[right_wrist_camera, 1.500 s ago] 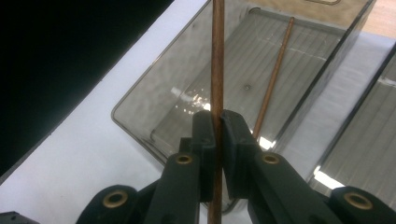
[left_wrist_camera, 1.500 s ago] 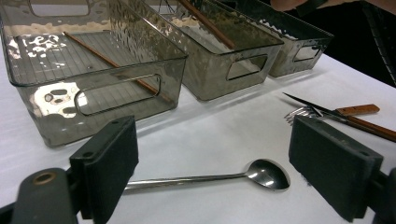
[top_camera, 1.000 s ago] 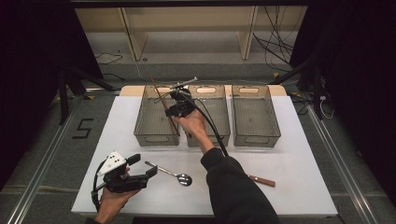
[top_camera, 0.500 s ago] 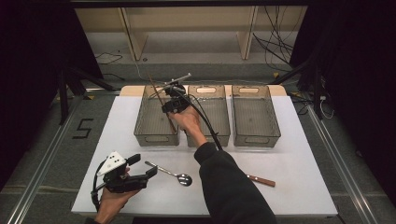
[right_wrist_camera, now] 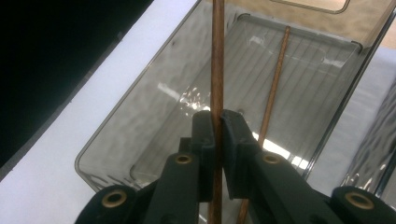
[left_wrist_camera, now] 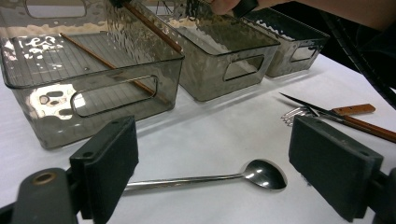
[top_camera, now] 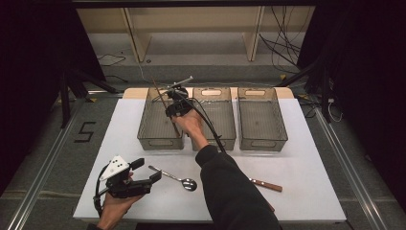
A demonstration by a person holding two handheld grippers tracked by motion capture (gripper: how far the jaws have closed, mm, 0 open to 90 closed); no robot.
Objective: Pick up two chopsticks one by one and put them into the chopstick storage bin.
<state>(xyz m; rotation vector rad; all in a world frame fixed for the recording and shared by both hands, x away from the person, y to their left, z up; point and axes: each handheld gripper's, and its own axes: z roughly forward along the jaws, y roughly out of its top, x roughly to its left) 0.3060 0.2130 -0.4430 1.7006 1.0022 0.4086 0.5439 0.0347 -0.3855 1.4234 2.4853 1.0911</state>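
Note:
My right gripper [top_camera: 174,106] hangs over the left smoky plastic bin [top_camera: 160,143] at the back of the table. Its jaws are shut on a brown wooden chopstick [right_wrist_camera: 217,56], which runs up through the pads and tilts over the bin. A second chopstick [right_wrist_camera: 275,74] lies on the floor of that bin [right_wrist_camera: 140,84]. At the front left, my left gripper [top_camera: 146,170] is held low and open, nothing between its pads. A metal spoon [left_wrist_camera: 261,173] lies on the white table just beyond the left gripper [left_wrist_camera: 219,158].
Two more smoky bins, a middle one [top_camera: 214,141] and a right one [top_camera: 262,143], stand beside the left bin. A wooden-handled knife [top_camera: 265,184] and a fork [left_wrist_camera: 294,114] lie at the front right. The person's right forearm reaches across the table's middle.
My right gripper, still holding the chopstick, has shifted slightly left and farther back over the left bin. The left gripper and the spoon have stayed put.

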